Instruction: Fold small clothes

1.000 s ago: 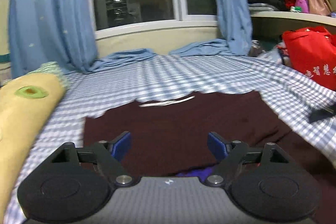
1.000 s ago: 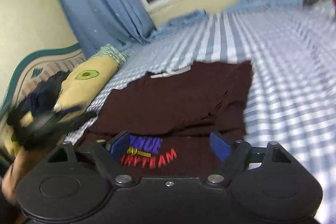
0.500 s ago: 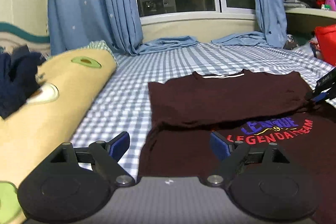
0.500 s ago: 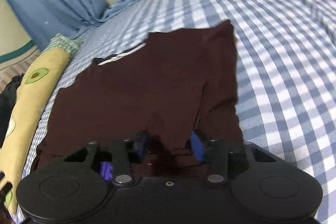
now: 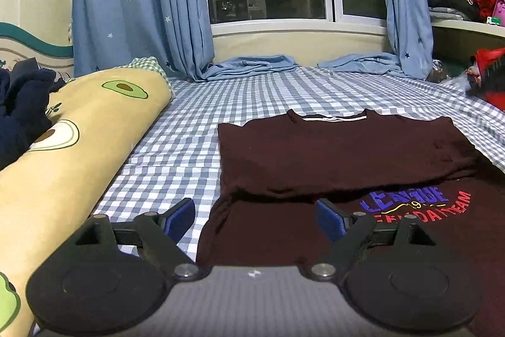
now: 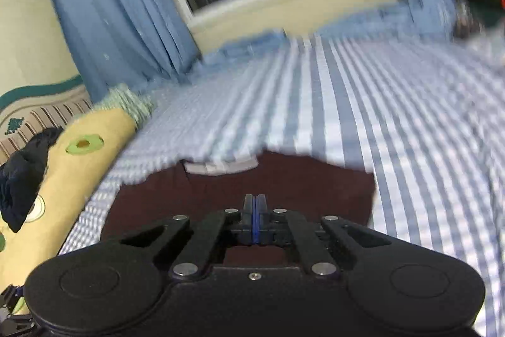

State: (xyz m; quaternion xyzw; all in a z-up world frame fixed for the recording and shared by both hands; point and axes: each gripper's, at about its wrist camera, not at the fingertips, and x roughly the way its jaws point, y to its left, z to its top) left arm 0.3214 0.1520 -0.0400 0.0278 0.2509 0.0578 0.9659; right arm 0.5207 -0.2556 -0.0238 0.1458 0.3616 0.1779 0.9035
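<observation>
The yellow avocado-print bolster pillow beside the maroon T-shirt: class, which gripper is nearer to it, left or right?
Left. The left gripper hangs at the shirt's edge, its left finger beside the yellow avocado-print bolster pillow. The right gripper sits over the maroon T-shirt, farther away.

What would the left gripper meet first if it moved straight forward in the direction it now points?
Most likely the maroon T-shirt. The left gripper is open, and the shirt's near left edge already lies between its fingers, on the checked bedsheet. How high the gripper is above the cloth is unclear, so it may pass over first.
</observation>
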